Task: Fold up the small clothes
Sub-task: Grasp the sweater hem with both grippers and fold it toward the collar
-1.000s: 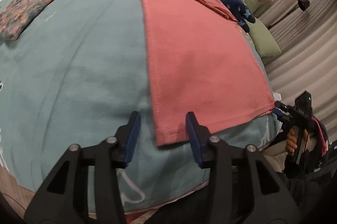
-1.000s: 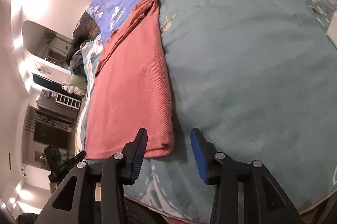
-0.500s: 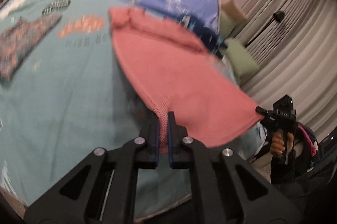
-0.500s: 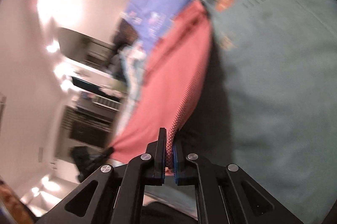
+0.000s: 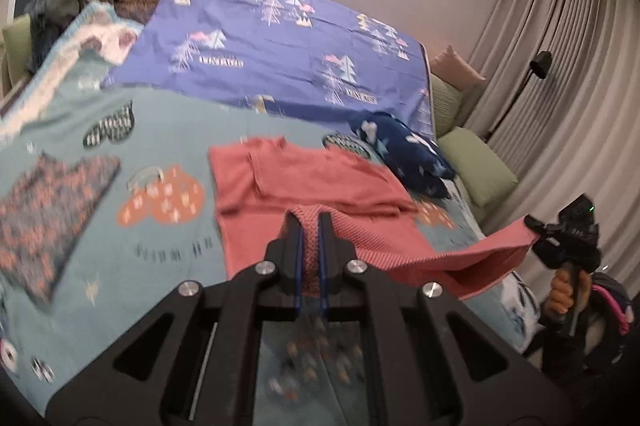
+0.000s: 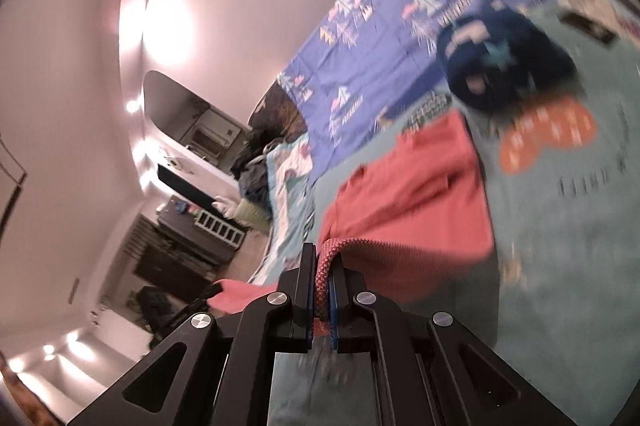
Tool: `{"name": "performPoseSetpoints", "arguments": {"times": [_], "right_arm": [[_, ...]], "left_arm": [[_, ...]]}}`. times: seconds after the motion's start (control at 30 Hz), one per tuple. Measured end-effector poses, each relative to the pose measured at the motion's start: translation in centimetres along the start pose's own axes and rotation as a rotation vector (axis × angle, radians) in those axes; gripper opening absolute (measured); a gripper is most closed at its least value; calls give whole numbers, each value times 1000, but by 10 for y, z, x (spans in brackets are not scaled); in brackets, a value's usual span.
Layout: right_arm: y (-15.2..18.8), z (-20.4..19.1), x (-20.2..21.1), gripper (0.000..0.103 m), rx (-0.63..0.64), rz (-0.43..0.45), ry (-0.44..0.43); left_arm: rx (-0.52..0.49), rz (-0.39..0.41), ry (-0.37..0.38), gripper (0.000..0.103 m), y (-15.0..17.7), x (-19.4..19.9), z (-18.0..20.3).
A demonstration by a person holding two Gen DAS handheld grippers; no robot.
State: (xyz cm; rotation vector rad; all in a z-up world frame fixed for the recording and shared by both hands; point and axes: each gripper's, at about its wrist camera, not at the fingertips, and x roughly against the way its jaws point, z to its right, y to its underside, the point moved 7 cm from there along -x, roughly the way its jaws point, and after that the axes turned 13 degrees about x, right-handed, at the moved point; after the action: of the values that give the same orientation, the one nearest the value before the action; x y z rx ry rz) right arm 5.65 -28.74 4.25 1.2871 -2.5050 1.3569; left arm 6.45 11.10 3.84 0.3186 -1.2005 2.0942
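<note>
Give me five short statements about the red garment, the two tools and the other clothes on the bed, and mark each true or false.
1. The left tool is shut on the red garment's near hem. True.
2. The right tool is open, touching nothing. False: it is shut on the same hem.
3. The near hem is lifted off the bed cover. True.
4. The navy star garment lies on the red garment. False: it lies beside it.
5. The floral garment is held by a tool. False: it lies flat on the bed.

Beige curtains (image 5: 560, 37) hang beside the bed (image 5: 160, 145).
</note>
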Motion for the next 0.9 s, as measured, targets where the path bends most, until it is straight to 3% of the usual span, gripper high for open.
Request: {"name": "performPoseSetpoints", "arguments": {"times": [0.27, 0.43, 0.67, 0.9], "right_arm": [[-83, 18, -69, 4, 84, 28, 93], [-107, 60, -116, 4, 70, 8, 165], [-119, 134, -176, 4, -2, -41, 247], [-105, 198, -229, 12, -51, -157, 374]], "left_arm": [[-85, 45, -85, 7, -74, -64, 12], [-95, 32, -140, 7, -99, -122, -3], [-12, -73, -185, 8, -109, -210, -46], [92, -202, -275, 9, -89, -283, -94]]}}
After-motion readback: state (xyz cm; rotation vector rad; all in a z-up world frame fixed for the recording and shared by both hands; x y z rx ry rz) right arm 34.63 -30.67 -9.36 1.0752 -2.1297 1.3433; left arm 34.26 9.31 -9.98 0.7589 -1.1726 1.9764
